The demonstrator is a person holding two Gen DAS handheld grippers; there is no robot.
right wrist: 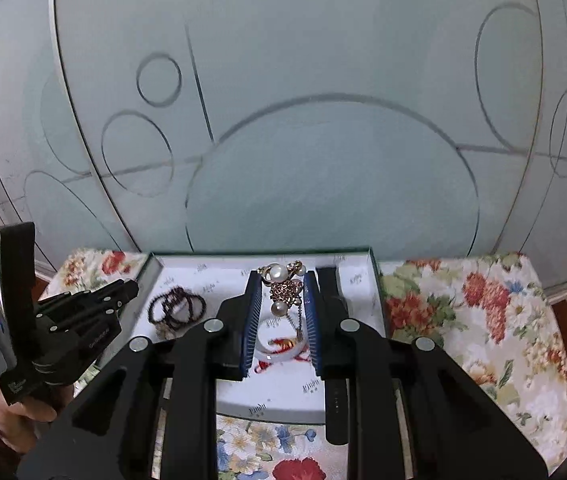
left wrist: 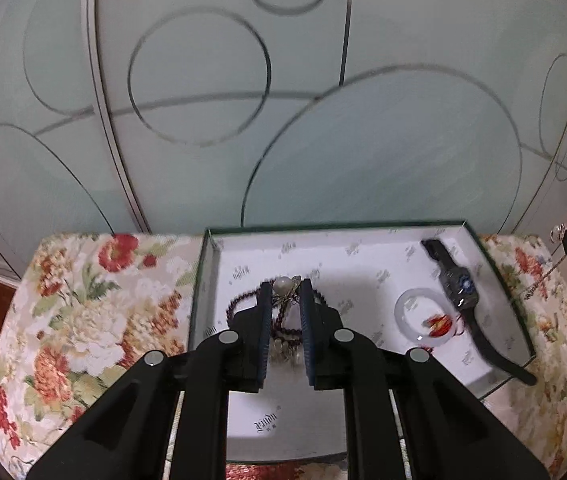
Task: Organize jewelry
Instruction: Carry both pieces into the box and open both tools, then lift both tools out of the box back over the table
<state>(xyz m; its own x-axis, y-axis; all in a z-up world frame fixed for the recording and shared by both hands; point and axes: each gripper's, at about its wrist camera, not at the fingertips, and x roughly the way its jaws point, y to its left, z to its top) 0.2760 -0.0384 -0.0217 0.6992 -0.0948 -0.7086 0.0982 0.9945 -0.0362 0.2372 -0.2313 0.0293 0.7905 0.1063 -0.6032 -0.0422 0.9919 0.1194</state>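
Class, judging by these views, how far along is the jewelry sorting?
Done: dark bead bracelet, white bangle and black watch lie in the box. In hand: the right gripper holds a pearl-and-gold piece over the box. Remaining: setting it down. Whether the left gripper holds anything is unclear.

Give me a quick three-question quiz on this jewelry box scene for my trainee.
1. True or false: the black watch lies outside the box.
2. What hangs between the fingers of the right gripper? A) a ring B) the pearl necklace C) a comb
3. Fill in: the white bangle lies between the bead bracelet and the ____.
Key: 1 false; 2 B; 3 watch.
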